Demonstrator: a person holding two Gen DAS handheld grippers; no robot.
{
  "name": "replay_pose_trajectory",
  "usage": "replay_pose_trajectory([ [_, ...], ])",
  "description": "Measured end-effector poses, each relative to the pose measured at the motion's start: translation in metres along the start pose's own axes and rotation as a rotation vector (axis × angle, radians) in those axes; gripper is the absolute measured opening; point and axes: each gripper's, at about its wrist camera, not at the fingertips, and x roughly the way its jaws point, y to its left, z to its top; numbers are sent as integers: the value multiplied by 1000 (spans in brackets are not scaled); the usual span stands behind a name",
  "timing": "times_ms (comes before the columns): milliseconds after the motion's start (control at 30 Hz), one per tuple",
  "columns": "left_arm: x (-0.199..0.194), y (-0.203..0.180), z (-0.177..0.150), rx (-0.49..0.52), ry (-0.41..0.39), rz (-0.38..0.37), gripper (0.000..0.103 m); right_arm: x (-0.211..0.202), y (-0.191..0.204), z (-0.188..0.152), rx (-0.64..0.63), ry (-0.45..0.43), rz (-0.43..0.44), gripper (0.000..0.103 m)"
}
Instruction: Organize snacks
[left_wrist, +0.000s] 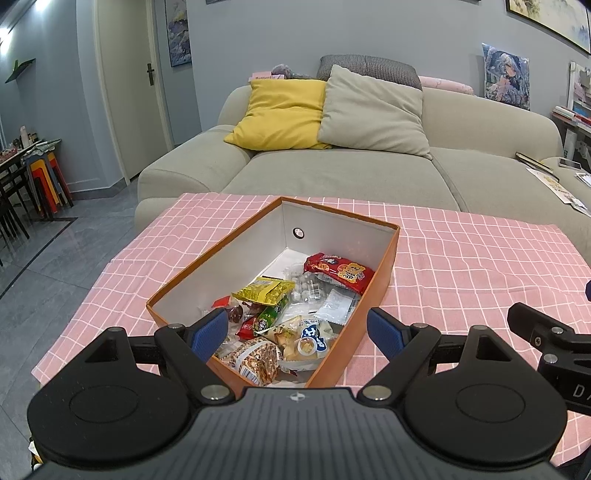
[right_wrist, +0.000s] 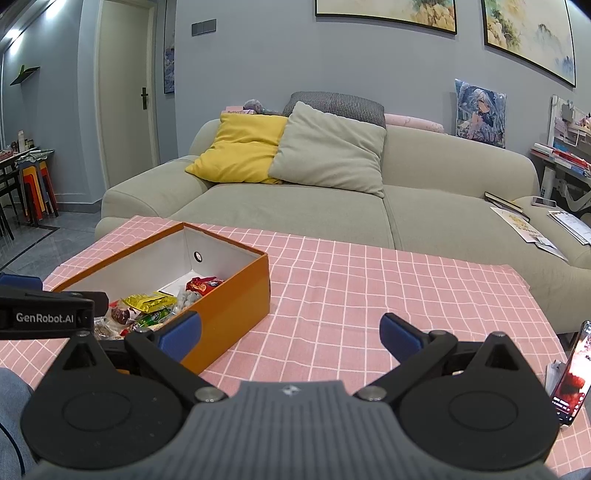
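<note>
The left wrist view looks straight down into the orange box (left_wrist: 384, 266), showing its whole load of snacks: a red packet (left_wrist: 338, 272) at the far right, a yellow packet (left_wrist: 266, 291) in the middle, a green packet (left_wrist: 271, 316) just nearer, and a brown-and-white packet (left_wrist: 255, 360) at the near end. The right wrist view sees the box from its right side, so its wall hides most of them, but only this view shows a lit phone (right_wrist: 570, 376) propped at the table's near right edge.

"GenRobot.AI" reads on the left gripper's side in the right view; packet print is too small to read.

The left gripper (left_wrist: 297, 332) hovers over the box's near end, jaws spread wide and empty. The right gripper (right_wrist: 290, 332) hangs above the pink checked tablecloth (right_wrist: 369, 288) just right of the box, jaws likewise parted, holding nothing.
</note>
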Motion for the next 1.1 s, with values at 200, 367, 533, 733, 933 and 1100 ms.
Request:
replay_pose_trajectory([
  [200, -1, -2, 0, -3, 0, -1, 100, 1, 2, -1, -4, -1, 3, 99],
  [367, -1, -1, 0, -4, 0, 0, 99, 0, 2, -1, -4, -3, 4, 99],
  [533, -1, -2, 1, -8, 0, -1, 100, 1, 2, -1, -4, -2, 6, 99],
  [733, -1, -2, 0, -11, 9, 0, 99, 0, 2, -1, -7, -5, 7, 99],
  [933, 0, -2, 0, -11, 9, 1, 100, 0, 4, 0, -7, 1, 10, 99],
  [1100, 1, -2, -1, -15, 12, -1, 100, 0, 3, 1, -7, 3, 12, 99],
])
